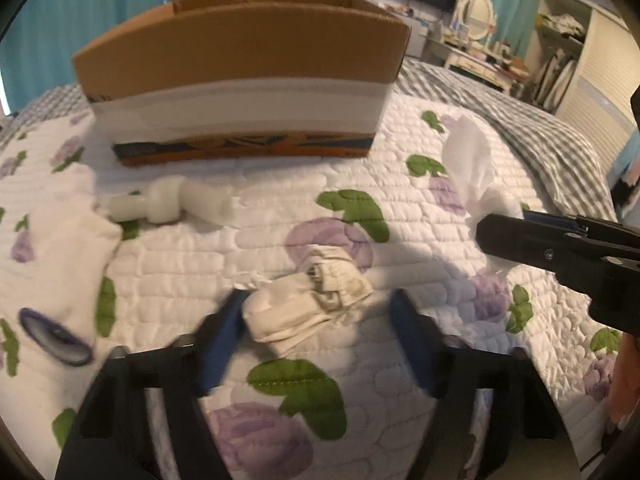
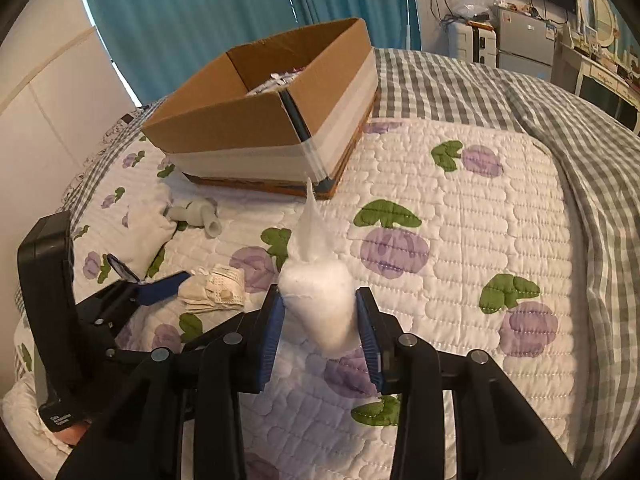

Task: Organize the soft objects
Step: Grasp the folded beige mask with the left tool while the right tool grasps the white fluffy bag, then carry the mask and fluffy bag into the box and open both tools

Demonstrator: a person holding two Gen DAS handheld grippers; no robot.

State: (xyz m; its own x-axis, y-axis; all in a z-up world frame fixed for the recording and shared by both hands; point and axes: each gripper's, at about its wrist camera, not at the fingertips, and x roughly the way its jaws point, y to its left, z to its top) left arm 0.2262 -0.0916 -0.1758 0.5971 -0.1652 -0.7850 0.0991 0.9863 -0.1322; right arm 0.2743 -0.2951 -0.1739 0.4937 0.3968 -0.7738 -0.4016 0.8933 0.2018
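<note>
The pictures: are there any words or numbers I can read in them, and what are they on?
No text here can be read for sure.
left gripper: small white print low on its black body, too tiny and tilted to read.
cardboard box: an orange and blue printed band along the bottom, blurred, no letters clear.
appliances at the far wall: small stickers, too small to read.
The right gripper, shut on a white tissue, shows no print.

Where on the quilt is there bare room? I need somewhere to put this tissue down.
Free: the quilt right of the cardboard box, out to the checked blanket. Crowded: left of the right gripper holding the tissue, with rolled socks, white bottle and left gripper.
</note>
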